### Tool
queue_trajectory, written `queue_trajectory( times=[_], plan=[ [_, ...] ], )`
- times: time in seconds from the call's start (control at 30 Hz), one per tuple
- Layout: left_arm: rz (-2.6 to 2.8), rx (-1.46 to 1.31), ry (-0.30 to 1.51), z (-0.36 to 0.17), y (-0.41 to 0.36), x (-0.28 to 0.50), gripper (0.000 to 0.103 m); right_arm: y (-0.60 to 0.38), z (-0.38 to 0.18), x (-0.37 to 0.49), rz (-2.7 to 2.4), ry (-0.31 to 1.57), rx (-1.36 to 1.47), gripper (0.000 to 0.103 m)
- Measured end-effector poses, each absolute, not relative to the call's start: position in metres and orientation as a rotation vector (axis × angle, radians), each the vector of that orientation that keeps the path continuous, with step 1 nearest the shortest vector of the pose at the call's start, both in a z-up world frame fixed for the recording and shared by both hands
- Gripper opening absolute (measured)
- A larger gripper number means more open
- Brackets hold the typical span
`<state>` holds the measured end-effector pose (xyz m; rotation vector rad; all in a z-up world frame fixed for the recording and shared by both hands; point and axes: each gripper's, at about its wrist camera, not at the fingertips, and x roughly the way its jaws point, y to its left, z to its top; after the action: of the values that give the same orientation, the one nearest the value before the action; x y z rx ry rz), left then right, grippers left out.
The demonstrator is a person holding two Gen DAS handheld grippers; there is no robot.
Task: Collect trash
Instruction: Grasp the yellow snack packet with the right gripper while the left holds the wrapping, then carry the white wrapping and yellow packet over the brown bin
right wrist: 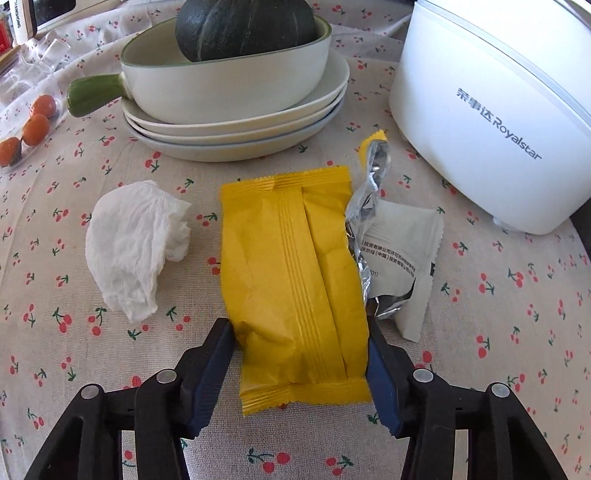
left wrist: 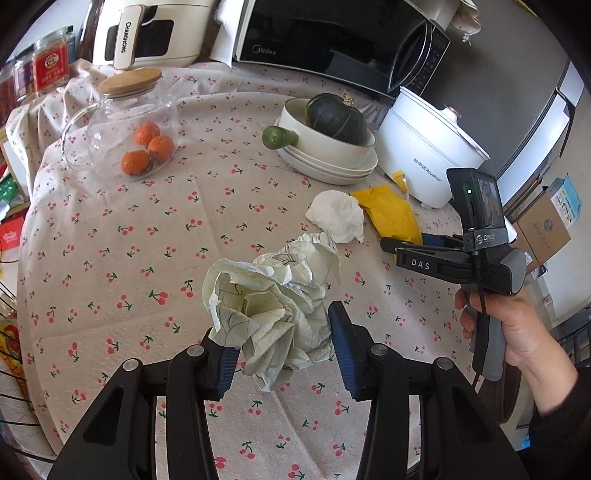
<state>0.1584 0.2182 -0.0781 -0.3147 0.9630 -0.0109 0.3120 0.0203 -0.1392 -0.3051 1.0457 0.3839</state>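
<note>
My left gripper [left wrist: 282, 354] is shut on a crumpled ball of lined paper [left wrist: 269, 295], held above the cherry-print tablecloth [left wrist: 129, 240]. A yellow snack wrapper [right wrist: 291, 266] lies flat on the cloth, and my right gripper [right wrist: 299, 369] is shut on its near end, one pad against each long edge. In the left wrist view the right gripper [left wrist: 402, 243] reaches in from the right to the yellow wrapper [left wrist: 388, 210]. A crumpled white tissue [right wrist: 129, 243] lies just left of the wrapper. A torn silver-and-white wrapper [right wrist: 399, 258] lies just right of it.
Behind the trash stand stacked plates [right wrist: 236, 129] with a handled bowl holding a dark green squash [right wrist: 243, 26]. A white Royalstar cooker [right wrist: 498, 110] is close on the right. A glass jar with oranges [left wrist: 125, 125] sits far left, a microwave [left wrist: 332, 40] at the back.
</note>
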Motion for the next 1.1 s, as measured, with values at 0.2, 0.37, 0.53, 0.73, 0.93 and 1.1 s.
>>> queue_trajectory(
  times=[0.2,0.37,0.53,0.73,0.93,1.1],
  plan=[
    [-0.038,-0.296,0.967,-0.076,0.207,0.156,0.048,0.0,-0.121,0.289,0.423,1.032,-0.28,0.049],
    [-0.055,-0.311,0.986,-0.08,0.197,0.153,0.048,-0.039,-0.106,0.257,0.442,1.044,-0.269,0.049],
    [-0.094,-0.331,0.995,-0.079,0.179,0.153,0.048,-0.083,-0.088,0.224,0.454,1.038,-0.298,0.049],
    [-0.152,-0.336,0.996,-0.07,0.139,0.152,0.048,-0.146,-0.072,0.192,0.425,1.025,-0.258,0.049],
    [-0.221,-0.334,0.975,-0.057,0.091,0.146,0.048,-0.207,-0.051,0.162,0.381,0.983,-0.198,0.049],
    [-0.283,-0.319,0.995,-0.061,0.049,0.139,0.048,-0.257,-0.042,0.138,0.341,0.945,-0.131,0.049]
  ],
)
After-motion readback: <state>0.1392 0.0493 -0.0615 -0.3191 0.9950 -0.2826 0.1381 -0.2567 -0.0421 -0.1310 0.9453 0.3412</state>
